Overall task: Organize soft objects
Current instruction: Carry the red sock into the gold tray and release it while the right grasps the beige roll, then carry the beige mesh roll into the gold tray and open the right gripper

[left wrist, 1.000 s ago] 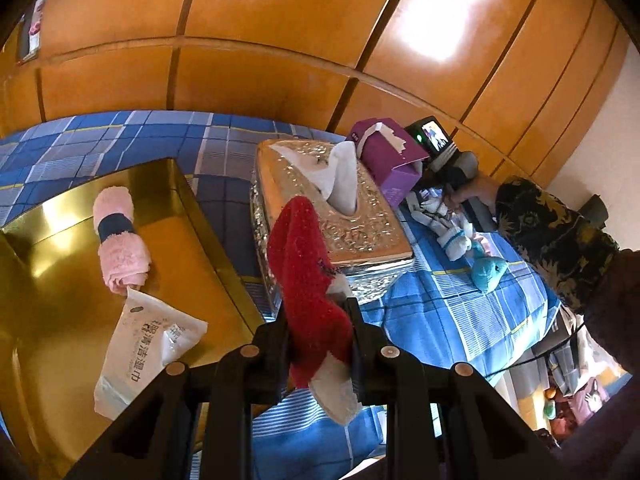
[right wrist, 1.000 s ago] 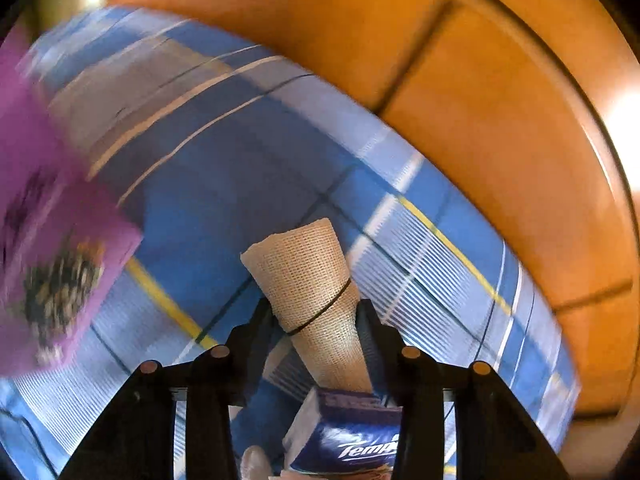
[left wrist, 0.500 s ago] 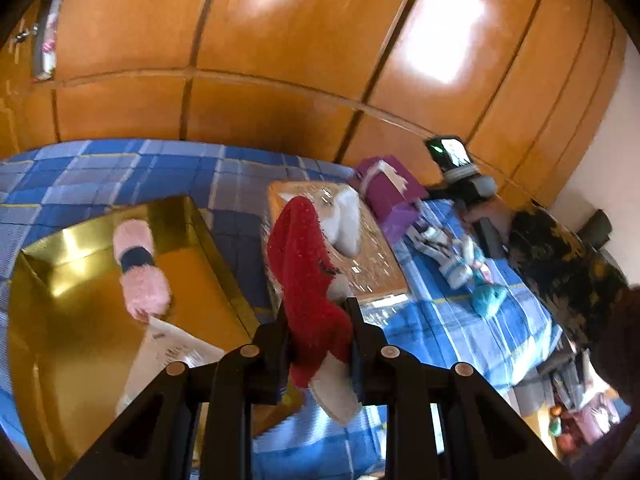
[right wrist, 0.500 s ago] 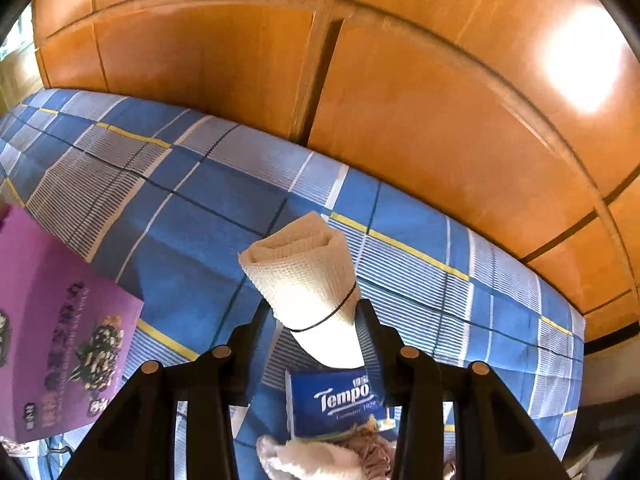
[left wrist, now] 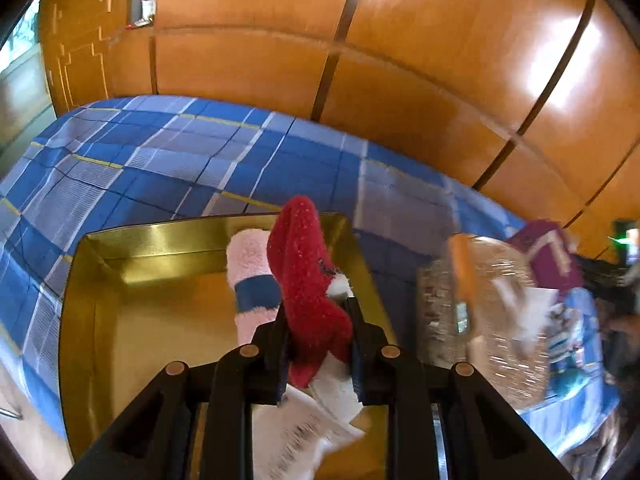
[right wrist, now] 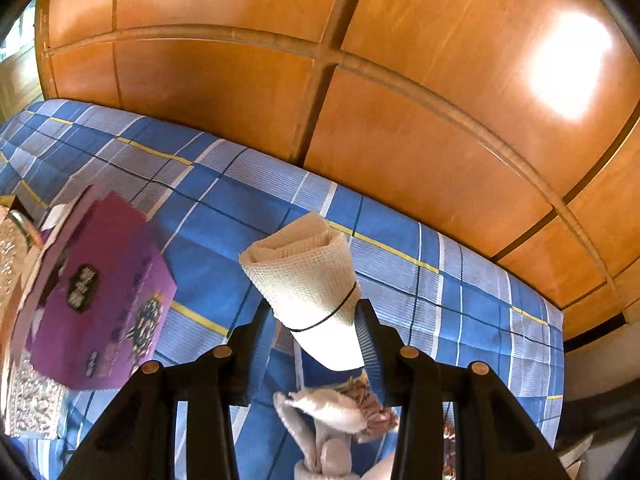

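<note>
My left gripper (left wrist: pixel 318 344) is shut on a red fuzzy sock with a white cuff (left wrist: pixel 308 280) and holds it above the gold tray (left wrist: pixel 120 320). A rolled pink sock with a blue band (left wrist: pixel 250 280) and a white wipes packet (left wrist: pixel 296 436) lie in the tray. My right gripper (right wrist: pixel 316 340) is shut on a rolled beige mesh cloth (right wrist: pixel 308 280) bound by a black band, held above the blue plaid bedspread (right wrist: pixel 240 200).
A silver ornate tissue box (left wrist: pixel 488 312) and a purple tissue box (left wrist: pixel 552 256) sit right of the tray. The purple box (right wrist: pixel 92 304) is left of my right gripper, a plush toy (right wrist: pixel 332 420) below it. A wooden panelled wall (right wrist: pixel 360 60) stands behind the bed.
My left gripper has swung left with the red sock, from over the silver tissue box to over the gold tray. My right gripper has lifted the beige roll and turned left; the purple box shows more.
</note>
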